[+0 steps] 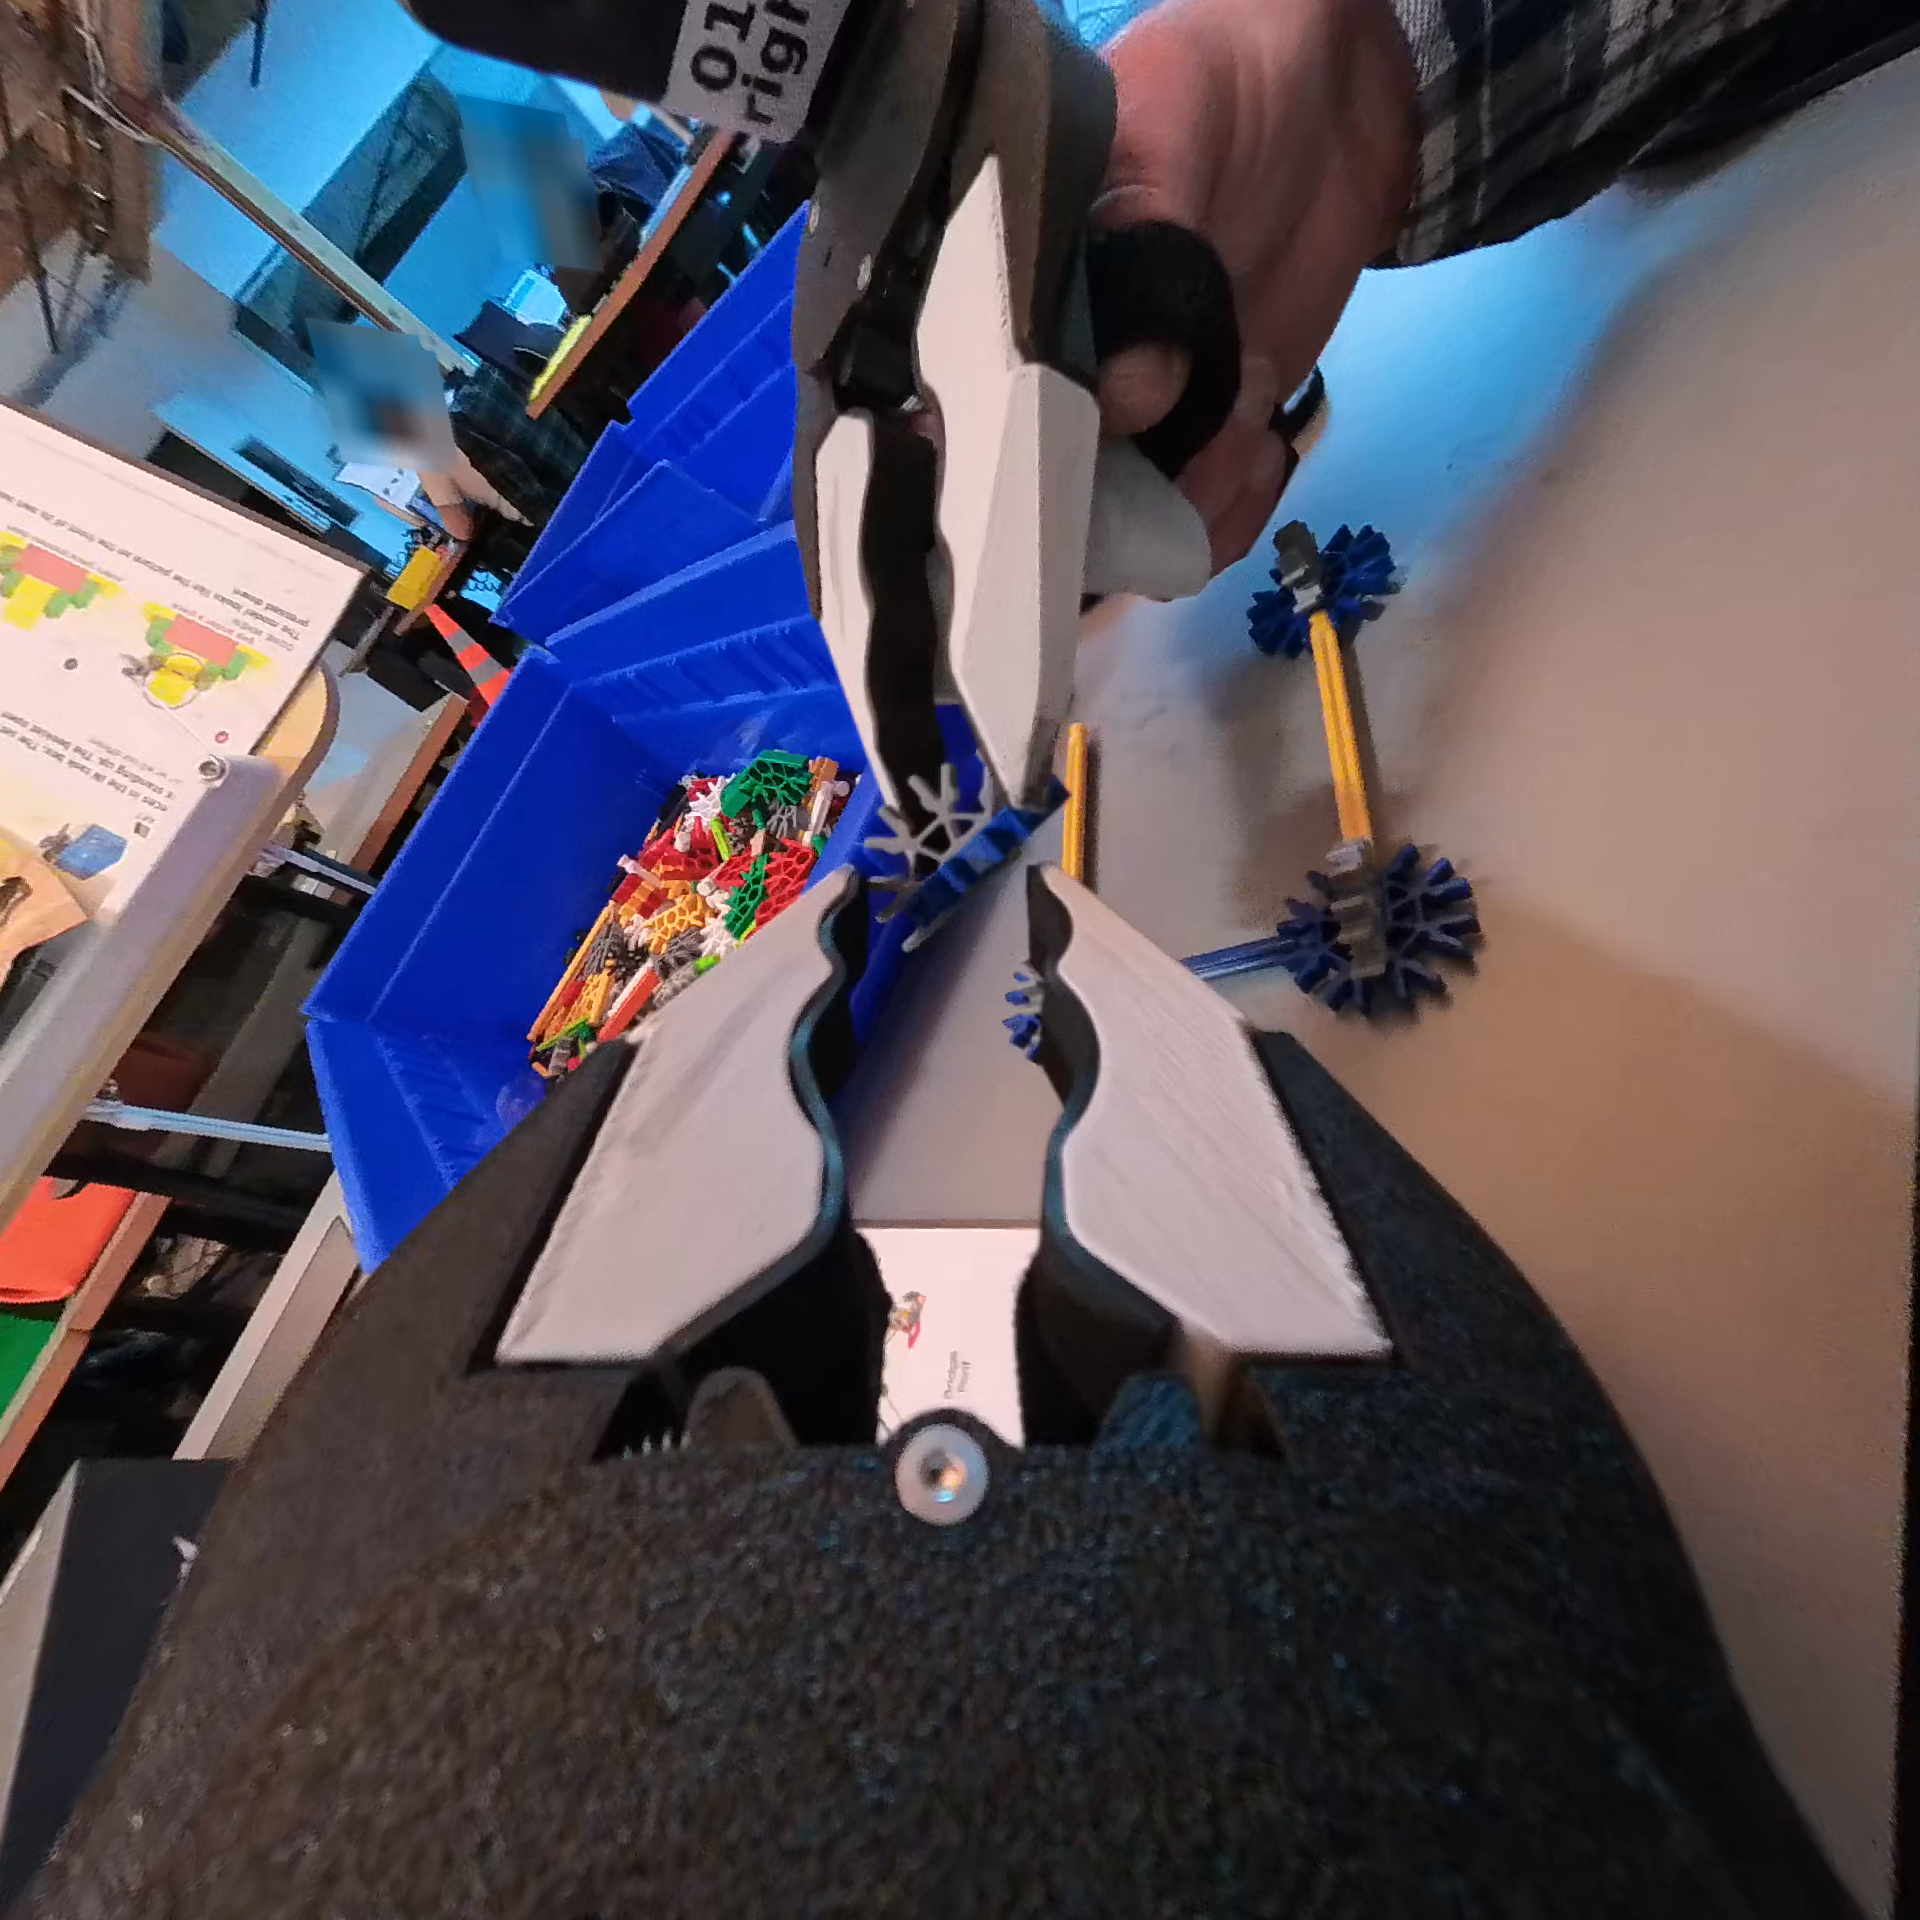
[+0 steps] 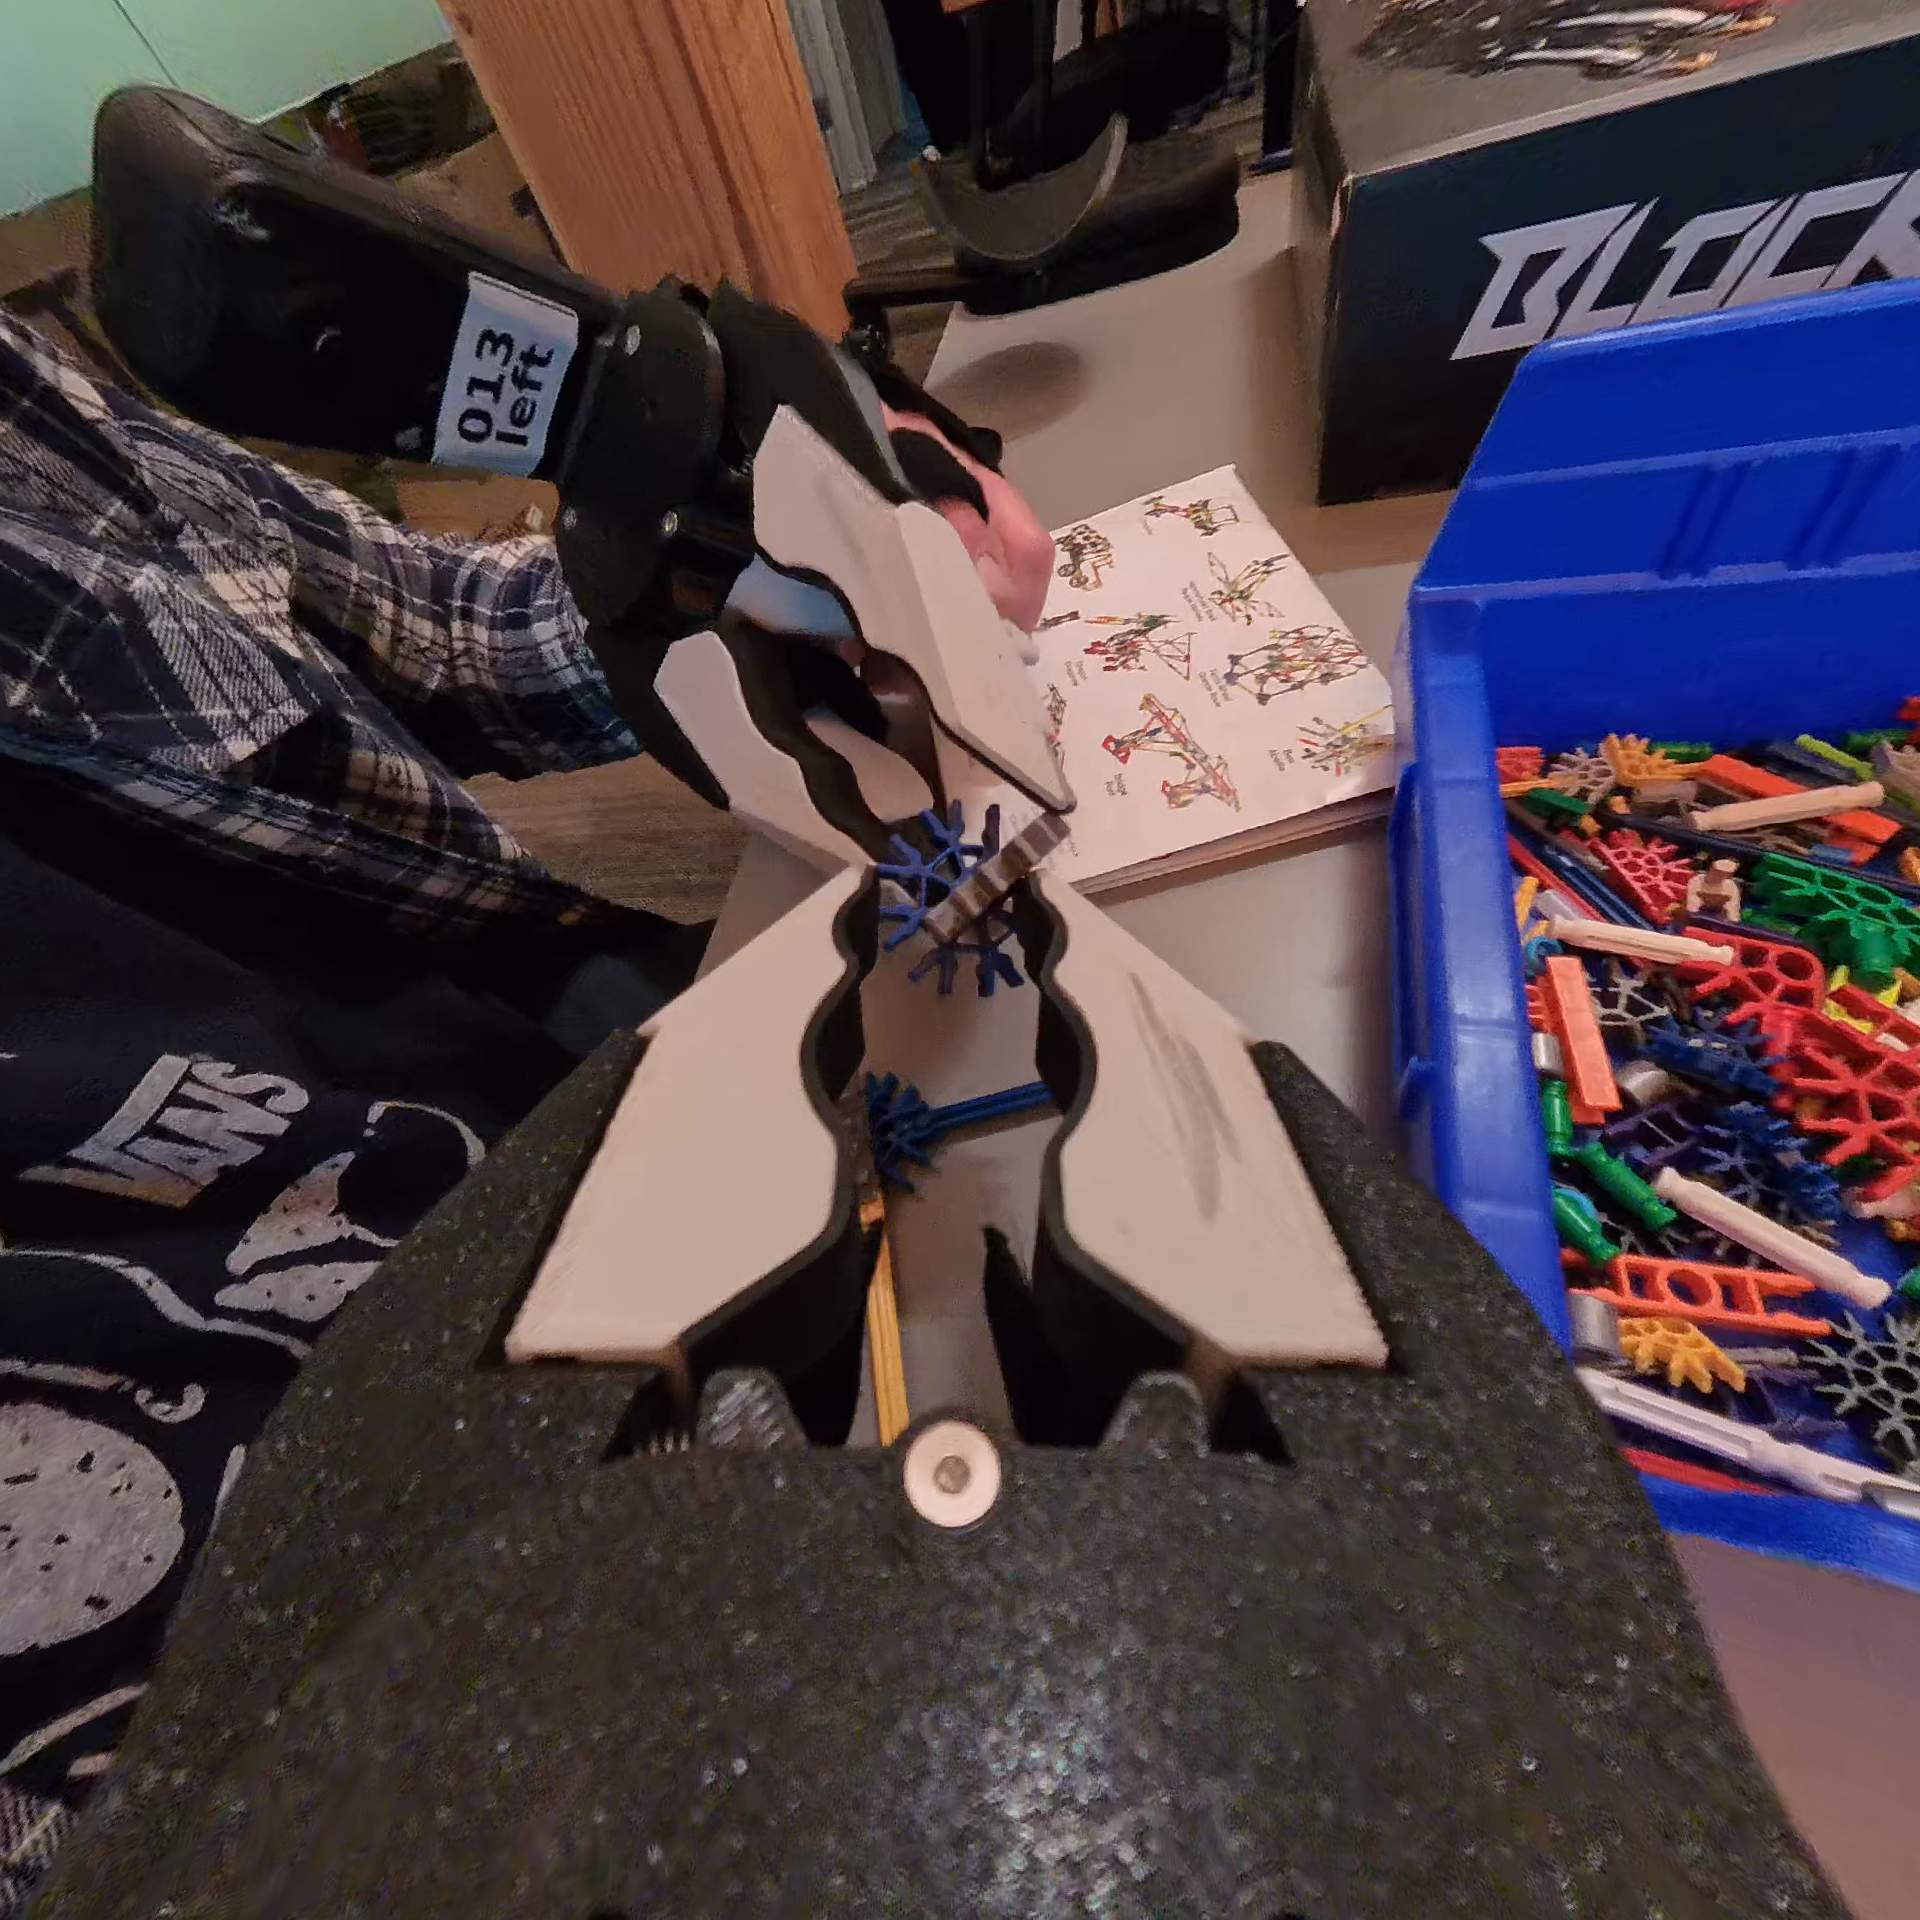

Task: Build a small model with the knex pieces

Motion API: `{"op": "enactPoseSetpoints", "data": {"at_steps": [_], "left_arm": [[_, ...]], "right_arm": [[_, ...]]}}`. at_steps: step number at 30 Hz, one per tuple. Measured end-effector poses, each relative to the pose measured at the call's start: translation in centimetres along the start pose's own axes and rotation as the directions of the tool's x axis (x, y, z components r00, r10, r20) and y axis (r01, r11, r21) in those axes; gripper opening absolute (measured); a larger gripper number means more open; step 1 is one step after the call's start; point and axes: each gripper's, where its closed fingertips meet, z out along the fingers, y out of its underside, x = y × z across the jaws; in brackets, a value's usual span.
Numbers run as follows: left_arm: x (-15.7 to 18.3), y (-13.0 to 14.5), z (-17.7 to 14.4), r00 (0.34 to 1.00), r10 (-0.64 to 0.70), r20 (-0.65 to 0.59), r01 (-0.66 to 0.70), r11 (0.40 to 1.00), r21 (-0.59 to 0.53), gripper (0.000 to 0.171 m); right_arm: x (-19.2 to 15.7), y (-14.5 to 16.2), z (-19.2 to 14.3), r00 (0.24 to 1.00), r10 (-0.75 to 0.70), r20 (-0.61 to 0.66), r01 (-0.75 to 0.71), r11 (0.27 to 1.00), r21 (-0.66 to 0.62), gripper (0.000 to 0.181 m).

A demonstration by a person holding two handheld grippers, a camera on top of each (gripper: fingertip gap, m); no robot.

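The pale worktop [image 1: 1662, 935] carries everything. Along one edge of it stands a blue bin [image 2: 1455, 935], heaped with mixed plastic rods and connectors in red, green, orange, yellow and white. A black printed box [image 2: 1558, 312] sits behind the bin. Next to the bin, an open instruction booklet [image 2: 1195, 623] lies flat near another edge.

The two grippers meet tip to tip above the worktop's middle, each held by a person in a plaid sleeve [image 2: 208, 623]. The right gripper [image 2: 951, 894] has its jaws drawn in around a blue snowflake connector [image 2: 909, 904], whose spokes fill the gap between the tips, so I take it as gripped. The left gripper [image 1: 945, 883] brackets the same piece with its jaws partly closed. I cannot tell whether they actually bite or only stand alongside.

On the open worktop lies a small built frame [image 1: 1340, 727], a yellow rod ending in blue connectors, with a blue rod branching off one of them. A loose yellow rod [image 1: 1075, 800] lies near it.

The held piece is really two parts. A grey connector [image 2: 997, 873] is slotted crosswise through the blue one at right angles, and the pair is held clear of the worktop. The spokes are thin and springy, so I'd judge it apt to swivel unless it is squeezed squarely across its width.
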Motion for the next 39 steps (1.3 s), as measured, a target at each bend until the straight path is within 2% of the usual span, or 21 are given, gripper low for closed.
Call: {"op": "enactPoseSetpoints", "data": {"at_steps": [1,3,9,17,24,28,35,39], "left_arm": [[0.1,0.1,0.0,1.000,-0.004,-0.008,0.004,1.000,-0.003,0.029],[0.3,-0.2,-0.2,1.000,-0.001,-0.016,0.001,1.000,0.012,0.027],[0.5,0.4,0.2,0.999,-0.033,-0.010,0.033,0.999,0.001,0.028],[0.2,0.8,0.6,0.997,-0.076,-0.006,0.076,0.997,-0.008,0.027],[0.1,0.5,0.5,0.991,-0.130,-0.020,0.131,0.991,0.018,0.027],[0.0,-0.4,0.0,0.981,-0.187,-0.049,0.191,0.978,0.081,0.027],[-0.3,-1.4,-0.4,0.970,-0.235,-0.066,0.242,0.961,0.132,0.027],[-0.4,-2.0,-0.7,0.962,-0.260,-0.078,0.269,0.949,0.164,0.027]], "right_arm": [[0.1,0.1,0.1,1.000,0.001,-0.004,-0.001,1.000,-0.007,0.025],[0.3,0.4,0.2,1.000,-0.008,-0.020,0.007,1.000,-0.010,0.012],[0.8,0.9,0.3,0.997,-0.036,-0.067,0.033,0.998,-0.050,0.013],[1.5,1.0,0.2,0.994,0.016,-0.104,-0.019,0.999,-0.032,0.014],[1.5,0.6,-0.3,0.994,0.039,-0.104,-0.039,0.999,-0.001,0.023],[1.0,0.4,-0.6,0.996,0.063,-0.059,-0.062,0.998,0.016,0.037],[-0.4,-0.9,-0.9,0.998,0.059,0.014,-0.060,0.994,0.087,0.045],[-0.5,-0.8,-1.1,0.998,0.057,0.005,-0.057,0.995,0.083,0.046]]}}
